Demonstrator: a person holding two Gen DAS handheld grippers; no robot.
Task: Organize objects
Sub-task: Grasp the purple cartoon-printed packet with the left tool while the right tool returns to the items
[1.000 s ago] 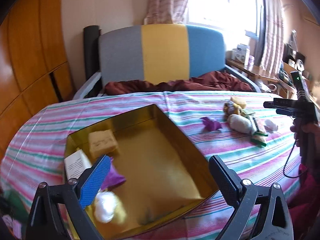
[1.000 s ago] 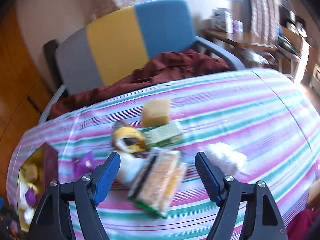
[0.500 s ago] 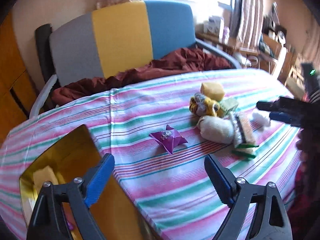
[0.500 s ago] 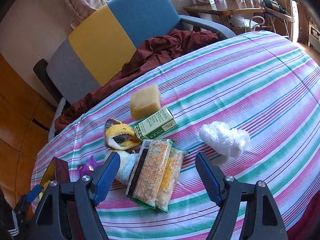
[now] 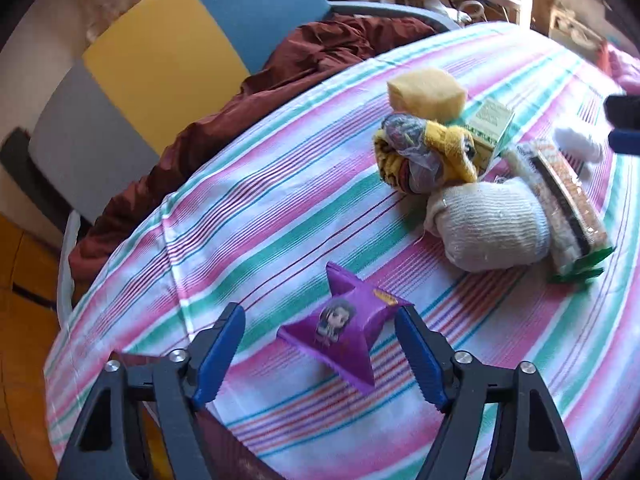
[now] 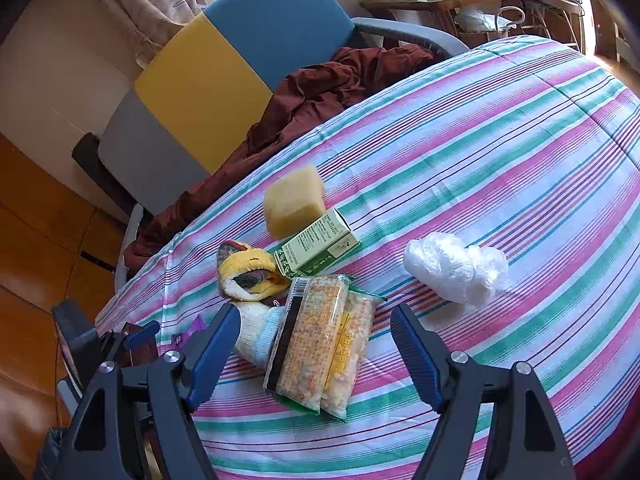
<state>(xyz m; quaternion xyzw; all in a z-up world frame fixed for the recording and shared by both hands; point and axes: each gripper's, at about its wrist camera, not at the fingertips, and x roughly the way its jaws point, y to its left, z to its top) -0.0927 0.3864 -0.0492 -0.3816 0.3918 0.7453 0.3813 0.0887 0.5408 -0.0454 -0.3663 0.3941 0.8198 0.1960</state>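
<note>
My left gripper [image 5: 320, 350] is open, its blue pads on either side of a purple star-shaped packet [image 5: 344, 330] lying on the striped tablecloth, not touching it. My right gripper [image 6: 316, 354] is open above a clear snack packet [image 6: 320, 344]. Around it lie a white sock roll [image 6: 256, 338], a yellow sock bundle [image 6: 250, 272], a green carton [image 6: 318, 246], a yellow sponge [image 6: 294, 200] and a white plastic wad [image 6: 456, 268]. The same pile shows in the left wrist view: sock roll [image 5: 490, 226], yellow bundle [image 5: 424, 152], sponge [image 5: 426, 92].
The table has a striped cloth [image 6: 500, 140]. Behind it stands a grey, yellow and blue chair [image 6: 224, 80] with a maroon cloth [image 6: 320, 84] on its seat. The dark edge of the box [image 6: 138, 346] shows at the left. Wooden panels lie far left.
My left gripper has swung right from over the gold box to the purple packet, which now lies between its pads. My right gripper has moved a little closer to the snack packet.
</note>
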